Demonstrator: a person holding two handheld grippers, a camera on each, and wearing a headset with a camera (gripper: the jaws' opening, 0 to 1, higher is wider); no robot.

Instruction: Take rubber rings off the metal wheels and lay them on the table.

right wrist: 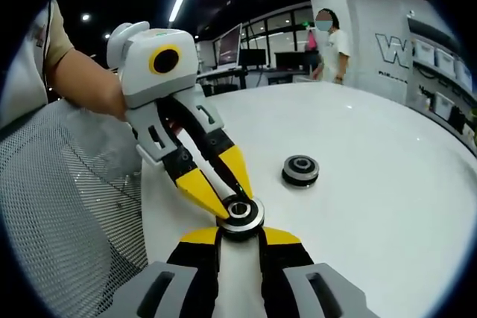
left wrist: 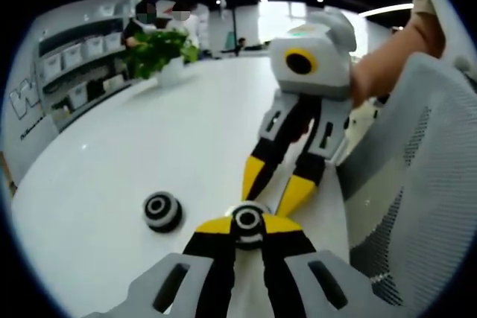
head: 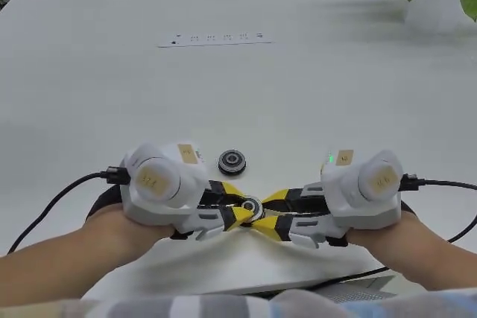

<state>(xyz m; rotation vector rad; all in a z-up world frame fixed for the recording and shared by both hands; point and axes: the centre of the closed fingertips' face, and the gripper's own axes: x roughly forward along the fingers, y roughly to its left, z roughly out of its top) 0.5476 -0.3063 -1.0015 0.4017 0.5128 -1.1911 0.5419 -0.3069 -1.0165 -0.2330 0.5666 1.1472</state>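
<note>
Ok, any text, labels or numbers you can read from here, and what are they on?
"W": big letter on the wall, left gripper view; the rest is cut off.
"W": wall sign, right gripper view; the letters after it are blurred.
Yellow stickers on the left gripper and right gripper: print too small to read.
White strip on the table: marks too small to read.

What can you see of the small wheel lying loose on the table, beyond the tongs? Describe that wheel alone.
The loose wheel is small and round: a black rubber-looking ring outside, a shiny metal face within, a dark hub at the centre. It lies flat on the white table, its ring apparently on. Only the table touches it. It sits apart from the left tongs and right tongs, which both clamp a second wheel.
</note>
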